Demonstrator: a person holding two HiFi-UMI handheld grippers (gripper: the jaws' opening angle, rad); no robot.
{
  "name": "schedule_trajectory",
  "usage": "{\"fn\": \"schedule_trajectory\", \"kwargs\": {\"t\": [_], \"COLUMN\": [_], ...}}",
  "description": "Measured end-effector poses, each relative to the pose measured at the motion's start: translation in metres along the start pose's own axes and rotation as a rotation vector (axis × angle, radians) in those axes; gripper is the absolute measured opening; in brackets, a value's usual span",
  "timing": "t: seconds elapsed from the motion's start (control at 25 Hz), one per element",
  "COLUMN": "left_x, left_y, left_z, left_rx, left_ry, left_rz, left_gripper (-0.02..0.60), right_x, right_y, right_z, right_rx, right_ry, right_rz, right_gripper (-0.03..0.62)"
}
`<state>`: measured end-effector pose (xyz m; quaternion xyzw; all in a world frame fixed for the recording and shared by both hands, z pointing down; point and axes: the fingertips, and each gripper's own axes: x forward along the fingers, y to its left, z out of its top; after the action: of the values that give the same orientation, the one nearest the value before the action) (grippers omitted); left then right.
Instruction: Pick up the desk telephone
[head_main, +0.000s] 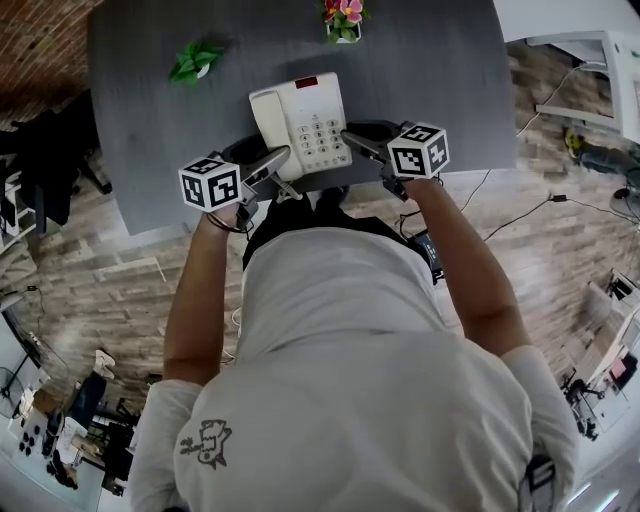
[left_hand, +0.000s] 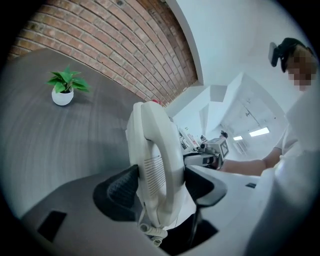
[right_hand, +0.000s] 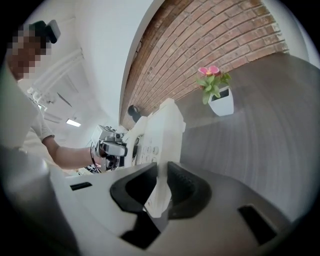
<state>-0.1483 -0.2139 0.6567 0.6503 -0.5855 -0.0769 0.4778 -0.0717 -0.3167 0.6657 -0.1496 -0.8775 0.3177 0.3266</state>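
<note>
The white desk telephone (head_main: 301, 125) hangs above the near edge of the grey table (head_main: 140, 150), held from both sides. My left gripper (head_main: 283, 158) is shut on the phone's left side, where the handset (left_hand: 156, 165) lies between its black pads. My right gripper (head_main: 350, 138) is shut on the thin right edge of the phone's body (right_hand: 159, 145). The keypad faces up in the head view. A curl of the handset cord (left_hand: 151, 231) dangles under the left gripper's jaws.
A small green plant in a white pot (head_main: 195, 62) stands at the table's far left, and a pink flower in a white pot (head_main: 343, 20) at the far middle. A brick wall (left_hand: 110, 45) lies behind the table. Cables (head_main: 540, 205) trail on the wood floor at right.
</note>
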Motion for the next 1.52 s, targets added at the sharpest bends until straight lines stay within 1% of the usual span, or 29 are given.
{"fn": "schedule_trajectory", "kwargs": {"t": [0.12, 0.32, 0.48, 0.68, 0.84, 1.2, 1.52], "left_x": [0.0, -0.008, -0.014, -0.017, -0.021, -0.037, -0.06], "left_y": [-0.014, -0.02, -0.027, -0.039, -0.045, -0.068, -0.07], "left_z": [0.002, 0.007, 0.014, 0.015, 0.018, 0.018, 0.015], "left_rx": [0.017, 0.036, 0.04, 0.056, 0.054, 0.085, 0.115], "left_ry": [-0.015, -0.027, -0.043, -0.057, -0.068, -0.07, -0.053], "left_rz": [0.003, 0.006, 0.002, 0.007, 0.012, 0.05, 0.067], "left_gripper": [0.305, 0.305, 0.305, 0.304, 0.304, 0.304, 0.302], "right_x": [-0.013, -0.016, -0.021, -0.031, -0.035, -0.045, -0.036], "right_y": [0.006, 0.014, 0.022, 0.028, 0.034, 0.052, 0.073], "right_z": [0.003, 0.011, 0.019, 0.021, 0.024, 0.018, 0.012], "right_rx": [-0.016, -0.039, -0.045, -0.063, -0.065, -0.053, -0.036], "right_ry": [-0.015, -0.025, -0.038, -0.056, -0.063, -0.09, -0.112], "right_rz": [-0.003, -0.014, -0.01, -0.009, -0.008, 0.03, 0.037], "right_gripper": [0.069, 0.067, 0.067, 0.067, 0.066, 0.066, 0.067]}}
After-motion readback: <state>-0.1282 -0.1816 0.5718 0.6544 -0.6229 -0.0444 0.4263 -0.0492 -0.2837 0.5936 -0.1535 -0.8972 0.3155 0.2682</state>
